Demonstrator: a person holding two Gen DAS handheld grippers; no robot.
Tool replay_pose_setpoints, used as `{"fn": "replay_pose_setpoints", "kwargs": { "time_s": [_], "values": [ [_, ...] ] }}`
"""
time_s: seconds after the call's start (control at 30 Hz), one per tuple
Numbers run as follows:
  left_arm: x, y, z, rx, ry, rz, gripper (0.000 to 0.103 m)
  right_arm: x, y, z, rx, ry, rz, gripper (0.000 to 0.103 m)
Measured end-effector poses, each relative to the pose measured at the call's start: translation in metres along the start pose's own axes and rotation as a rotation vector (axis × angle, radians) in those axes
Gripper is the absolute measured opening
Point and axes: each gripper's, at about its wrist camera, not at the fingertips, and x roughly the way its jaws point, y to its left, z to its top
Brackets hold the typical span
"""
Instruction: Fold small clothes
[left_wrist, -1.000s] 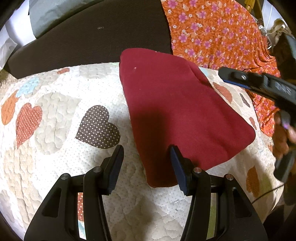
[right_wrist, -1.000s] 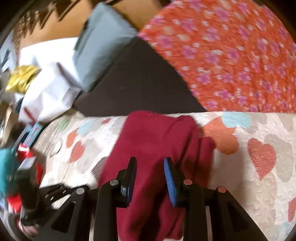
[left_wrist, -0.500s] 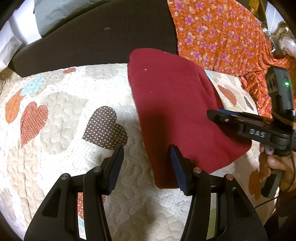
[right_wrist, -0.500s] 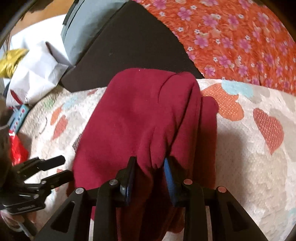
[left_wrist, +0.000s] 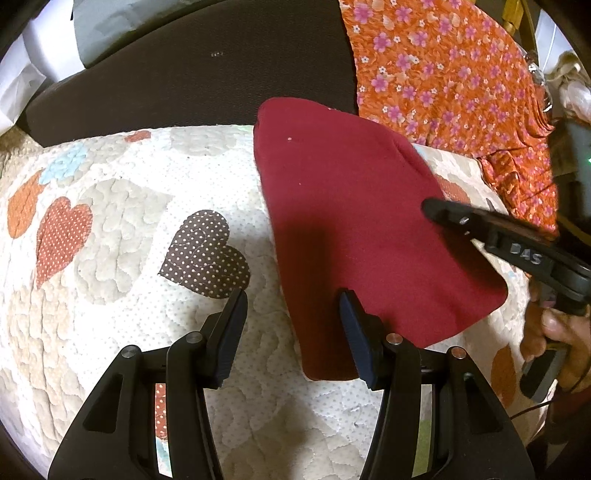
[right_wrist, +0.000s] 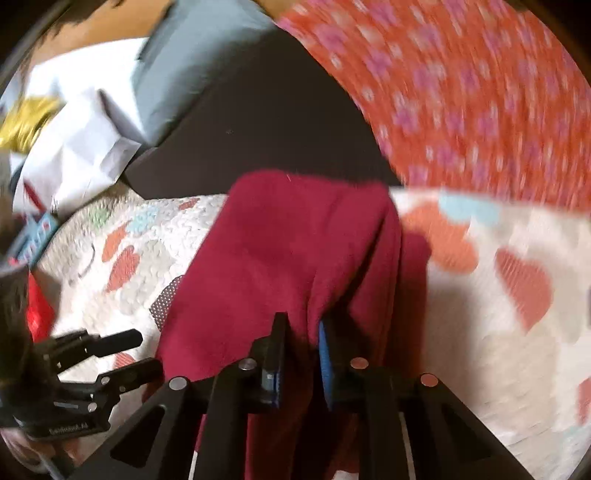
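A dark red garment (left_wrist: 354, 221) lies folded on the heart-patterned quilt (left_wrist: 110, 295); it also shows in the right wrist view (right_wrist: 280, 251). My left gripper (left_wrist: 293, 306) is open and empty, its right finger over the garment's near left edge. My right gripper (right_wrist: 301, 328) is shut on a raised ridge of the red garment near its right side. The right gripper also shows in the left wrist view (left_wrist: 436, 210), and the left gripper in the right wrist view (right_wrist: 136, 350).
An orange floral cloth (left_wrist: 443, 74) lies at the back right. A dark cushion (left_wrist: 203, 74) runs behind the quilt. White bags (right_wrist: 74, 140), a grey pillow (right_wrist: 192, 55) and a gold item (right_wrist: 26, 118) lie at the far left.
My right gripper closed on a pinch of the red garment and pulled back slightly, lifting a ridge. The left gripper drifted slightly left, still open.
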Motion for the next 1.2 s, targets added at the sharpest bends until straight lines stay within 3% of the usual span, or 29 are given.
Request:
{"fn": "replay_pose_setpoints", "kwargs": {
  "time_s": [0.1,0.3,0.67,1.0,1.1,1.13,1.2],
  "values": [
    [0.000,0.000,0.001,-0.004,0.000,-0.004,0.052,-0.004,-0.009,-0.001,0.037,-0.020,-0.008,0.014],
    [0.000,-0.003,0.002,0.001,-0.007,0.011,0.052,0.017,-0.021,-0.018,0.053,0.032,-0.054,0.014],
    [-0.004,-0.002,0.015,-0.048,-0.042,0.013,0.052,0.015,-0.031,-0.027,0.139,0.020,0.005,0.014],
    [0.023,-0.008,0.067,-0.076,-0.057,0.014,0.052,0.008,-0.037,-0.029,0.204,-0.028,0.091,0.014],
    [0.047,-0.007,0.087,-0.091,-0.023,0.037,0.052,0.010,-0.037,-0.027,0.186,-0.034,0.092,0.014],
    [0.054,-0.004,0.092,-0.109,-0.013,0.042,0.053,0.016,-0.037,-0.027,0.174,-0.019,0.083,0.014],
    [0.072,0.006,0.099,-0.159,0.027,0.047,0.069,0.025,-0.042,-0.030,0.187,0.005,0.092,0.014]
  ]
}}
